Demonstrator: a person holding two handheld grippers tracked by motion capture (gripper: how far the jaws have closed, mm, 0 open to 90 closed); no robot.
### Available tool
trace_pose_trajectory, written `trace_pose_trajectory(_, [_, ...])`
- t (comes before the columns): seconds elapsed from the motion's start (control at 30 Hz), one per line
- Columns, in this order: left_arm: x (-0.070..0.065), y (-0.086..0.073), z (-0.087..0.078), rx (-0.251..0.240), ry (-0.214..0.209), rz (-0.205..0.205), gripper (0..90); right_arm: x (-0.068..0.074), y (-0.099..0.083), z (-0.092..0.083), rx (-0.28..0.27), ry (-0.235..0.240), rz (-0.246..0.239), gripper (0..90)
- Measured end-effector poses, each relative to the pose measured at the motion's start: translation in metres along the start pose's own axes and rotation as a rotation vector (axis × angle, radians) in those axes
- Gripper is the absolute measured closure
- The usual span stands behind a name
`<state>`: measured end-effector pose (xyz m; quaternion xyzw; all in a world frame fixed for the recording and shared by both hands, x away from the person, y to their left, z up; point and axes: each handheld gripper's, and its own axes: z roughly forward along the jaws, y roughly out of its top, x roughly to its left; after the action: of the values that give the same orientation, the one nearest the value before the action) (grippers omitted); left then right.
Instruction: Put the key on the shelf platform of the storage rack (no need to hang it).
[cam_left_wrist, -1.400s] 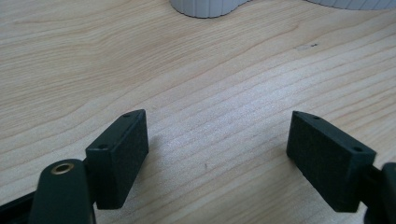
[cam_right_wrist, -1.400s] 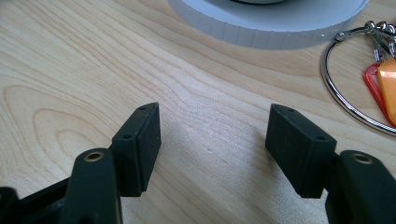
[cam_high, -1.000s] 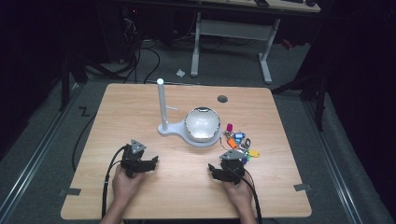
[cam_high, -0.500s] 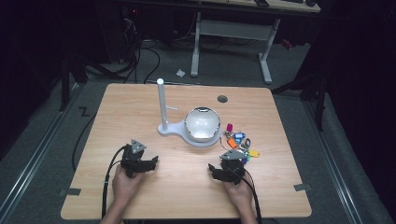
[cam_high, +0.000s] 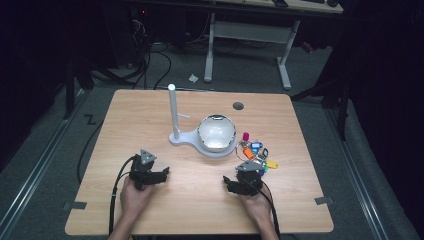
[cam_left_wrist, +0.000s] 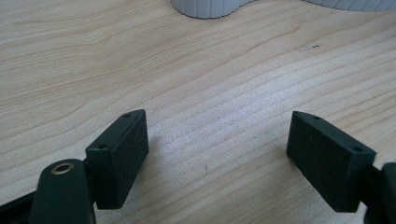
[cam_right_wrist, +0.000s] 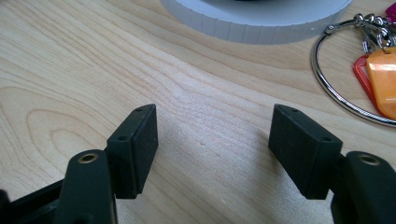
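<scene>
Keys (cam_high: 255, 151) on a ring lie on the tabletop (cam_high: 300, 200) beside the white stand (cam_high: 216, 134), just ahead of the right gripper (cam_high: 231, 182). Nothing has moved vs. 1 s ago: both grippers rest low, left gripper (cam_high: 162, 173) too, fingers spread & empty, so work is not started.

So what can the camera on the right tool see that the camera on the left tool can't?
The right gripper view takes in a metal key ring with an orange tag and the wide round edge of the white stand. The left gripper view has the stand's narrower rounded foot at the top. Both look along an open tool, left and right, with nothing between the black jaws, over the bare wooden table.
</scene>
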<state>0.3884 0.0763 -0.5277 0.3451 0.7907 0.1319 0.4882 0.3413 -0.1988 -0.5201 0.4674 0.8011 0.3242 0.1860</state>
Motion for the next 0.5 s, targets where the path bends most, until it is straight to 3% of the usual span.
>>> trace_pose_trajectory(0.17, [0.000,0.000,0.000,0.000,0.000,0.000,21.1,-0.002,0.000,-0.003,0.002,-0.010,-0.001,34.2])
trace_pose_trajectory(0.33, [0.000,0.000,0.000,0.001,-0.001,0.001,21.1,-0.007,0.001,-0.015,-0.045,-0.015,0.027,34.2])
trace_pose_trajectory(0.5, [0.001,0.000,0.000,0.001,-0.004,0.006,21.0,-0.010,0.000,-0.021,-0.042,-0.031,0.023,35.8])
